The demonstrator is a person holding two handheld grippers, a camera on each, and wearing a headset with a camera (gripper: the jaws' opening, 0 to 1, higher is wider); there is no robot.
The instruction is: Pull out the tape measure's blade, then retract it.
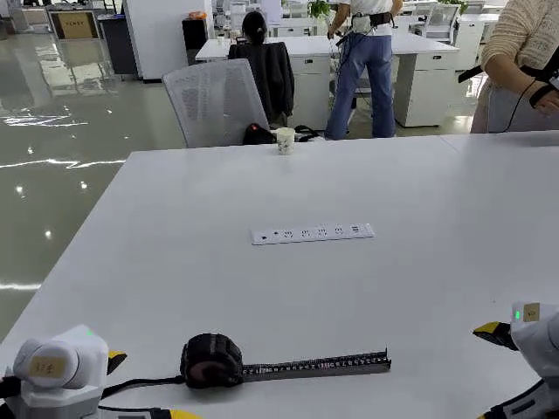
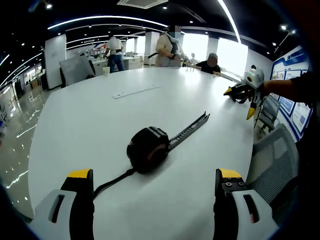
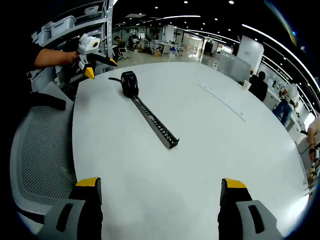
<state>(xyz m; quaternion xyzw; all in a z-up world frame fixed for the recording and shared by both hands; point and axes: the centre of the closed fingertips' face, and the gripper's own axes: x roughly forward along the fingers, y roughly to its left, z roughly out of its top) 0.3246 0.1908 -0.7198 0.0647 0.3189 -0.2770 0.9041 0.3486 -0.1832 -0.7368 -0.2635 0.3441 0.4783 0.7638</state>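
A black tape measure (image 1: 211,360) lies on the white table (image 1: 262,297) near its front edge. Its dark blade (image 1: 319,366) stretches out flat to the right, and a black wrist cord trails to the left. My left gripper (image 1: 148,388) is just left of the case, open and holding nothing. In the left gripper view the case (image 2: 148,149) sits ahead between the open jaws of the left gripper (image 2: 155,175). My right gripper (image 1: 493,371) hovers open, right of the blade's tip and apart from it. In the right gripper view the blade (image 3: 155,121) runs away from my right gripper (image 3: 161,183) toward the case (image 3: 129,82).
A white power strip (image 1: 313,233) lies mid-table and a paper cup (image 1: 286,140) stands at the far edge. A mesh chair (image 1: 217,103) and several people are beyond the table. Another mesh chair (image 3: 40,145) stands by the near edge.
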